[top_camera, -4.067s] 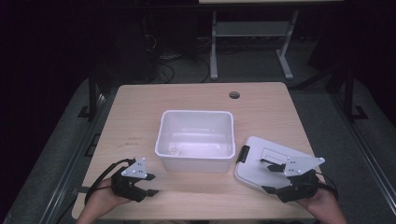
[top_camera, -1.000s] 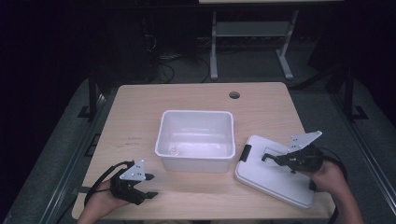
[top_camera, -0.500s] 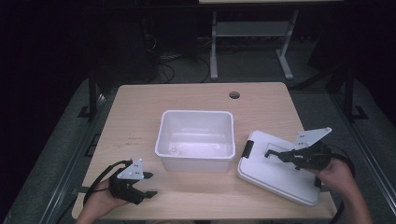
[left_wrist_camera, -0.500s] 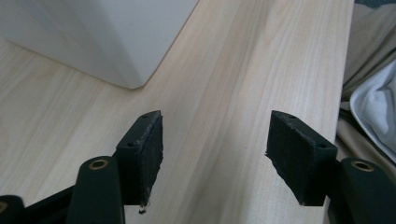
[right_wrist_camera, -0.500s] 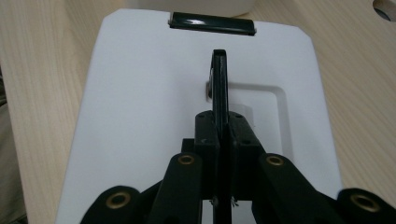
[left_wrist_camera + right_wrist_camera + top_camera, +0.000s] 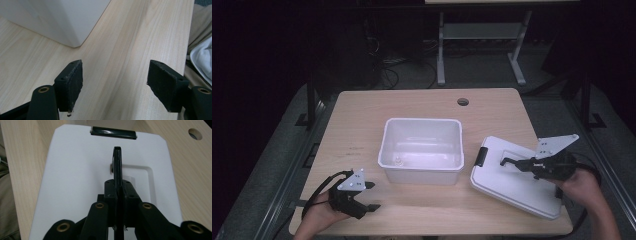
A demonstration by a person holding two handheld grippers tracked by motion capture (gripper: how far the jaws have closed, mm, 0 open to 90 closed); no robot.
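A white plastic bin [image 6: 422, 175] stands open at the middle of the table; its corner [image 6: 62, 17] shows ahead of my left gripper. To its right lies a white lid [image 6: 507, 185] with a black latch [image 6: 482, 156] facing the bin. My right gripper [image 6: 509, 162] is over the lid [image 6: 75, 170], shut [image 6: 119, 182] on the thin black handle [image 6: 117, 160] that stands up from the lid's recess. My left gripper [image 6: 371, 196] rests near the table's front left, open [image 6: 115, 72], with only bare wood between its jaws.
The wooden table [image 6: 362, 115] has a round cable hole [image 6: 463, 101] at the back. A small pale object [image 6: 398, 161] lies inside the bin near its front left corner. The table's front edge is close beside my left gripper. Dark floor and a metal stand lie beyond.
My right gripper has left the lid's near edge for its handle and shut on it. Over the last second gripper and lid have shifted slightly right. The left gripper has stayed put.
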